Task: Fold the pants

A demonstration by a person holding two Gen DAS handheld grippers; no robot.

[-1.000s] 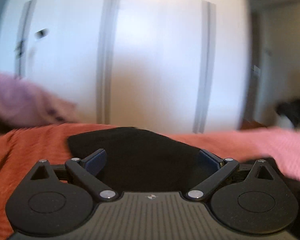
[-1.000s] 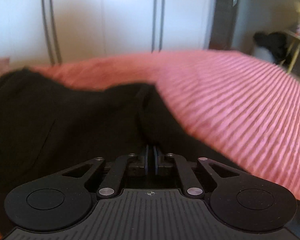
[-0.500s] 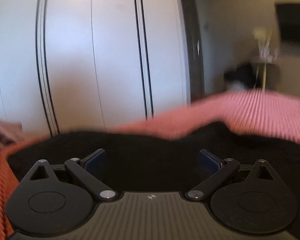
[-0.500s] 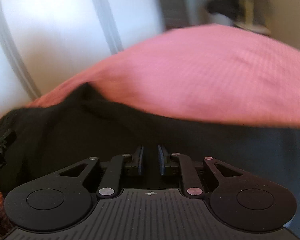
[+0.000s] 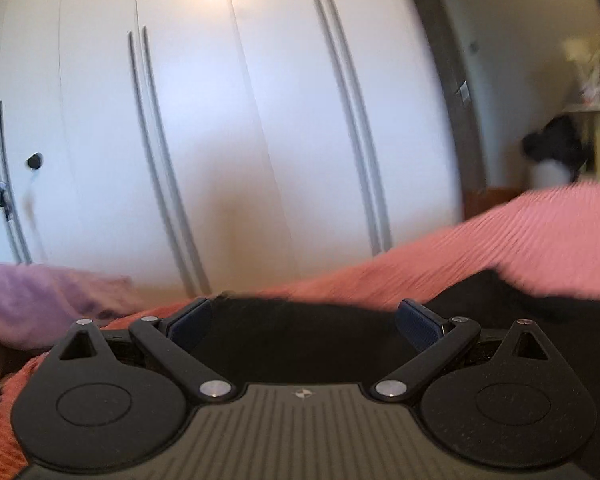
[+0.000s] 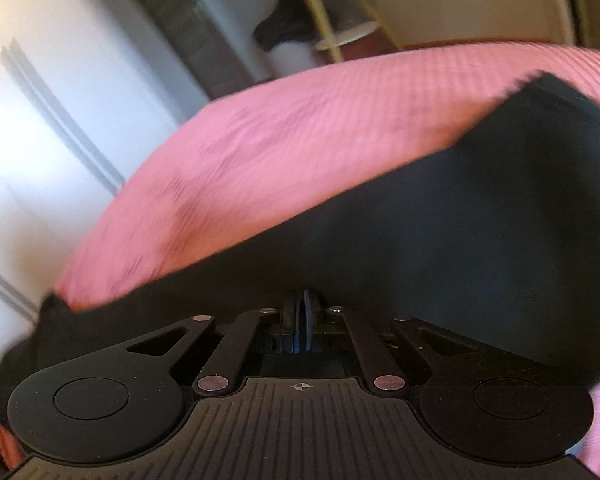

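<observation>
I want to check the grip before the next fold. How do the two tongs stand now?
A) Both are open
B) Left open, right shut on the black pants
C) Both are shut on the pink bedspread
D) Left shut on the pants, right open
B: the left tongs have their blue pads wide apart above the black pants, while the right tongs have their pads pressed together with the pants cloth pinched between them.

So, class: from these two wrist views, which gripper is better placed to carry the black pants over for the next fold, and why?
Probably the right. The right gripper looks shut on the black pants, while the left gripper hangs wide open over them, gripping nothing.
</observation>
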